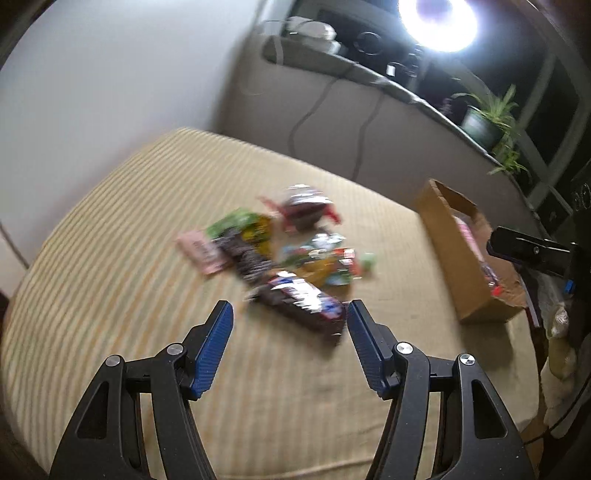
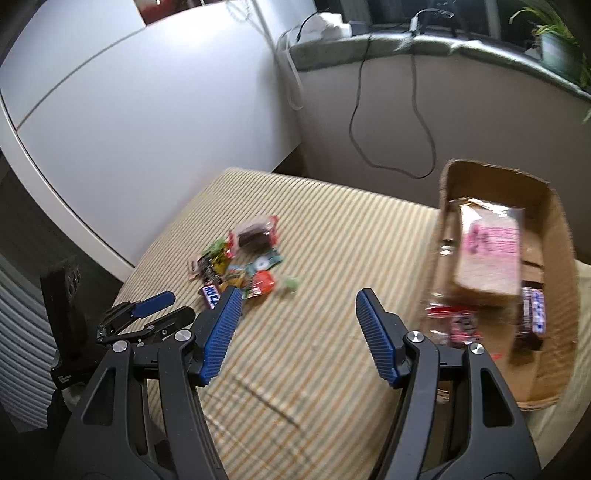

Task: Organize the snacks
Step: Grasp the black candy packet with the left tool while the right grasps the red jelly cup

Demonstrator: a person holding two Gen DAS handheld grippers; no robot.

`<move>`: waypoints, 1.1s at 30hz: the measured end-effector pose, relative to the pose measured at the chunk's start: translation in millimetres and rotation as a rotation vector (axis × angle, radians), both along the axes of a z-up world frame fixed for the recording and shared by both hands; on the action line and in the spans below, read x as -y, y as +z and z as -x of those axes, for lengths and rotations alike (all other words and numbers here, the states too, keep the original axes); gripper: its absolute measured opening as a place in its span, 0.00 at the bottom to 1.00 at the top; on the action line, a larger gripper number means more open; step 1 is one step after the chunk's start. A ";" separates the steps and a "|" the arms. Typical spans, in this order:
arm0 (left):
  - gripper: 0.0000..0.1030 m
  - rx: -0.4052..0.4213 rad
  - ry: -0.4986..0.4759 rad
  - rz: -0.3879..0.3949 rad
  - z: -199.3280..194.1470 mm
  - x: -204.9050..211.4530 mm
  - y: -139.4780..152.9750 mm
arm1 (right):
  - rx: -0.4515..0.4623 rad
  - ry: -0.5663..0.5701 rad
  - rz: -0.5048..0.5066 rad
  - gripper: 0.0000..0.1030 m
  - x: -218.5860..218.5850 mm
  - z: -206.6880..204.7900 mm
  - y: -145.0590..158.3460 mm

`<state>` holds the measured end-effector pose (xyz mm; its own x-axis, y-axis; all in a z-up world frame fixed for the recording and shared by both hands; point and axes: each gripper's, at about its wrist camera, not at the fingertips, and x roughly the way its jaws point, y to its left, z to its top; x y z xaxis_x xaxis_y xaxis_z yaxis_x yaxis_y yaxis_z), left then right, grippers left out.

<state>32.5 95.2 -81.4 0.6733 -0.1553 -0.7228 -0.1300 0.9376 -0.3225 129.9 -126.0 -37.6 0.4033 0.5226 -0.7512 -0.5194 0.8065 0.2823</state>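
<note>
A pile of snack packets (image 1: 280, 251) lies on a yellow striped cloth (image 1: 122, 258). A dark candy bar (image 1: 303, 302) lies nearest my left gripper (image 1: 290, 317), which is open and empty just above and before it. The pile also shows in the right wrist view (image 2: 240, 258). My right gripper (image 2: 299, 310) is open and empty over the cloth, left of a cardboard box (image 2: 554, 236). The box holds a pink-labelled packet (image 2: 491, 251) and several bars (image 2: 532, 310). The box shows in the left wrist view (image 1: 454, 258) at the right.
A grey ledge (image 1: 369, 74) with cables and a potted plant (image 1: 487, 118) runs behind the table. A white wall (image 2: 147, 110) stands at the left. A bright lamp (image 1: 439, 18) glares at the top. The left gripper (image 2: 147, 314) appears in the right wrist view.
</note>
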 end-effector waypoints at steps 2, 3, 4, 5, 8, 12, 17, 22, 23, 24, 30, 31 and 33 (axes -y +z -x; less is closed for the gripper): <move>0.61 -0.003 0.022 0.008 1.9 -11.9 -3.1 | -0.009 0.011 0.005 0.65 -11.7 -0.9 -8.1; 0.61 -0.002 0.031 0.010 1.9 -15.8 -3.3 | -0.013 0.011 0.010 0.65 -16.0 -1.6 -11.7; 0.61 0.001 0.038 0.008 1.8 -19.9 -3.1 | -0.018 0.011 0.014 0.65 -19.8 -2.5 -15.5; 0.61 0.005 0.043 0.003 1.4 -24.0 -3.0 | -0.026 0.012 0.017 0.65 -23.8 -4.2 -19.6; 0.60 0.007 0.049 -0.007 -1.4 -33.2 -4.3 | -0.053 0.020 0.020 0.65 -35.1 -6.1 -33.4; 0.52 -0.005 0.049 -0.014 -9.1 -43.0 -8.9 | -0.081 0.047 0.029 0.56 -48.6 -5.9 -46.6; 0.50 -0.008 0.020 0.011 -17.1 -42.2 -9.7 | -0.116 0.078 0.041 0.47 -65.0 -7.4 -61.7; 0.40 -0.021 -0.025 0.037 -27.4 -34.5 -15.4 | -0.178 0.081 0.022 0.40 -79.5 -14.6 -76.9; 0.39 -0.025 -0.030 0.042 -29.7 -33.5 -17.2 | -0.188 0.079 0.020 0.40 -81.7 -16.5 -79.5; 0.37 -0.030 -0.032 0.047 -32.0 -32.8 -18.6 | -0.196 0.076 0.019 0.40 -83.2 -18.0 -81.6; 0.37 -0.053 -0.033 0.047 -46.0 -31.1 -25.4 | -0.264 0.053 -0.013 0.38 -89.9 -29.8 -95.6; 0.37 -0.055 -0.037 0.039 -48.1 -30.2 -25.5 | -0.267 0.051 -0.013 0.38 -91.8 -31.7 -96.9; 0.37 -0.061 -0.040 0.020 -53.7 -28.1 -25.2 | -0.272 0.047 -0.013 0.38 -95.9 -35.5 -98.3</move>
